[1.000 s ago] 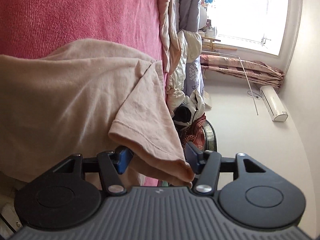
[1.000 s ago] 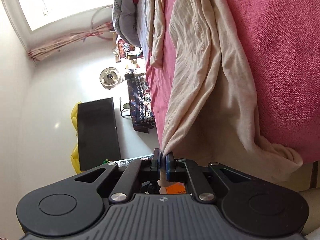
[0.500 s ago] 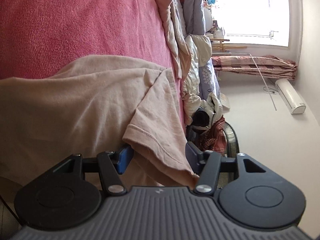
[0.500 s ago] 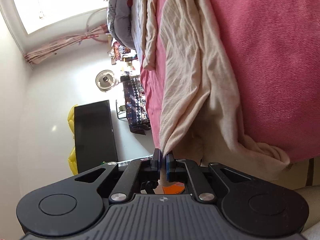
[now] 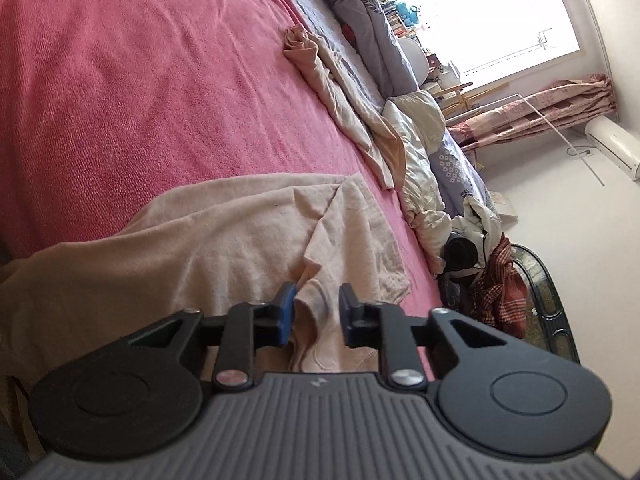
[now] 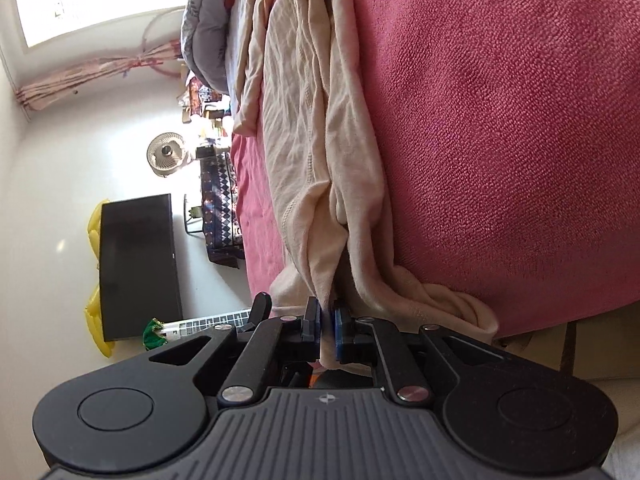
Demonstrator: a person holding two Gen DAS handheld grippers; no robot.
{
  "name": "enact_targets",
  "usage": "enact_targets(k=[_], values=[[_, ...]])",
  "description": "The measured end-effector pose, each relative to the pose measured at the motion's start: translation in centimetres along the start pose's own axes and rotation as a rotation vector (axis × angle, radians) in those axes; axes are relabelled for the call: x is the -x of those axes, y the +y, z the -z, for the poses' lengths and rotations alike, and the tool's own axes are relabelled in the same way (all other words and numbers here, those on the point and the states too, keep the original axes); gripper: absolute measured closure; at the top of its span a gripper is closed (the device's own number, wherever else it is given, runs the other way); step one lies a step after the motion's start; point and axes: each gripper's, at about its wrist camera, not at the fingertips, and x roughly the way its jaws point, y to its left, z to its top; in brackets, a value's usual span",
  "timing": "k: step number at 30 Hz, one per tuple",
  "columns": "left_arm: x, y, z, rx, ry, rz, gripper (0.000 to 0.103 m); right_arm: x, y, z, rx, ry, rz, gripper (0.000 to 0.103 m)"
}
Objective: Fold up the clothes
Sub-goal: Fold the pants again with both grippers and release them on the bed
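Observation:
A beige T-shirt (image 5: 224,236) lies on the pink bed cover (image 5: 132,80). In the left wrist view my left gripper (image 5: 316,300) is open, its blue pads on either side of a bunched fold of the shirt near its sleeve (image 5: 360,248). In the right wrist view the same shirt (image 6: 316,160) stretches away along the bed cover (image 6: 500,120). My right gripper (image 6: 329,320) is shut on a gathered edge of the shirt, which runs taut between the pads.
Another beige garment (image 5: 340,92) and grey and white bedding (image 5: 424,156) lie along the far side of the bed. A dark chair with clothes (image 5: 504,284) stands past the bed. A black TV (image 6: 138,264), a fan (image 6: 166,154) and a patterned stand (image 6: 218,204) are beside the bed.
My left gripper has narrowed its jaws around a fold of the shirt and tilted, showing more bed. My right gripper has kept its grip and moved closer to the bed.

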Motion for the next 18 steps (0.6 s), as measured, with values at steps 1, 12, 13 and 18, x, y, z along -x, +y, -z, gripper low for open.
enact_targets(k=[1, 12, 13, 18], values=[[0.0, -0.1, 0.0, -0.006, 0.0, -0.006, 0.093, -0.2, -0.1, 0.1, -0.004, 0.003, 0.0, 0.093], [2.2, 0.6, -0.4, -0.087, -0.028, -0.085, 0.102, -0.1, -0.2, 0.2, 0.018, 0.004, 0.022, 0.09], [2.4, 0.8, -0.4, -0.097, -0.033, -0.102, 0.102, -0.1, -0.1, 0.2, 0.032, 0.007, 0.026, 0.09], [3.6, 1.6, -1.0, -0.141, -0.081, -0.182, 0.102, 0.6, 3.0, 0.4, 0.25, 0.054, 0.061, 0.064]])
